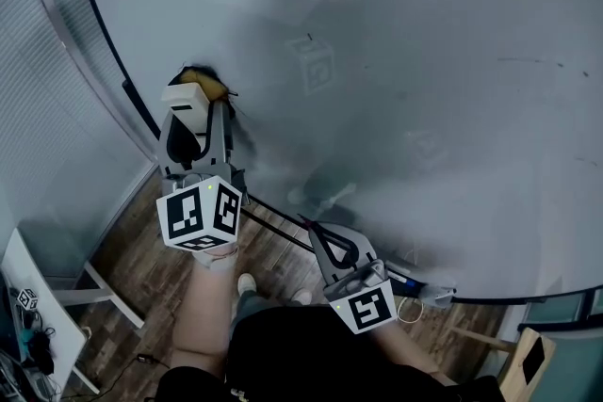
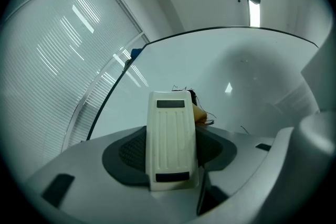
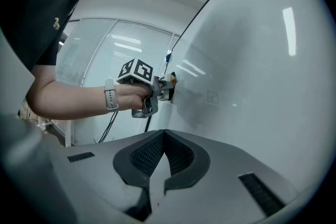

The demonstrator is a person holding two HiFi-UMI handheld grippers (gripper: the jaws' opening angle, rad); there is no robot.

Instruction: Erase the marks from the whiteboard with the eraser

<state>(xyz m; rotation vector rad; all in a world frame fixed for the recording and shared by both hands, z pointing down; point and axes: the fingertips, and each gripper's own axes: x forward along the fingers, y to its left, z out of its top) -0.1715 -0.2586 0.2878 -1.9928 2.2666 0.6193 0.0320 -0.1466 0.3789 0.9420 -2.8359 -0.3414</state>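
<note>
Left claw point(image 2: 171, 153) clamps ribbed cream plastic eraser point(image 2: 170, 126) against glossy whiteboard point(image 2: 252, 92); right claw point(image 3: 164, 157) clenched, empty.

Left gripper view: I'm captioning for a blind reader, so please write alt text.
The left gripper is shut on a cream eraser, aimed at a whiteboard with dark marks by the eraser's tip. Blinds stand left.
</note>
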